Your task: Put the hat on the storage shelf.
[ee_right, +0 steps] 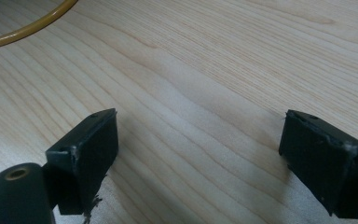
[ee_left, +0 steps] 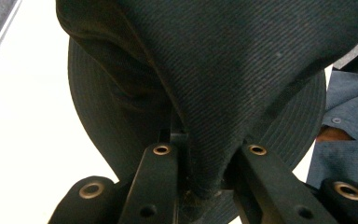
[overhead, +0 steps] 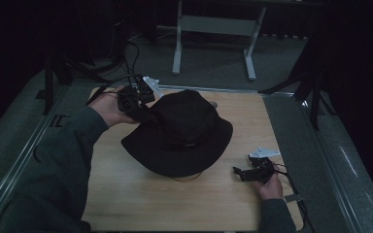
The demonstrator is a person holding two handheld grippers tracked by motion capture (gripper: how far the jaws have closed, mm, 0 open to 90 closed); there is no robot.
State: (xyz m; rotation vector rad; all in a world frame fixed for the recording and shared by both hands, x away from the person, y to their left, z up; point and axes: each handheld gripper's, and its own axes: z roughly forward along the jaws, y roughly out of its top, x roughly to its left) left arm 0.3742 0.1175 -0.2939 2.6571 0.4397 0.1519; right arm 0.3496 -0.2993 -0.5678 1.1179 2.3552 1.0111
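A black bucket hat (overhead: pixel 182 131) sits in the middle of the light wooden table (overhead: pixel 141 194), its brim spread wide. My left gripper (overhead: pixel 143 112) is at the hat's far left side. In the left gripper view a fold of the hat's crown (ee_left: pixel 223 60) is pinched between the jaws of the left gripper (ee_left: pixel 204 156), which is shut on the cloth. My right gripper (overhead: pixel 238 172) rests low over the table near the right edge, to the right of the brim. In the right gripper view the right gripper (ee_right: pixel 198 140) stands open over bare wood.
A yellow curved rim (ee_right: pixel 23 30) lies on the table ahead of the right gripper. A pale round base (overhead: pixel 187 177) peeks out under the hat's near brim. White table legs (overhead: pixel 177 43) and black stand legs (overhead: pixel 315 97) stand on the floor beyond the table.
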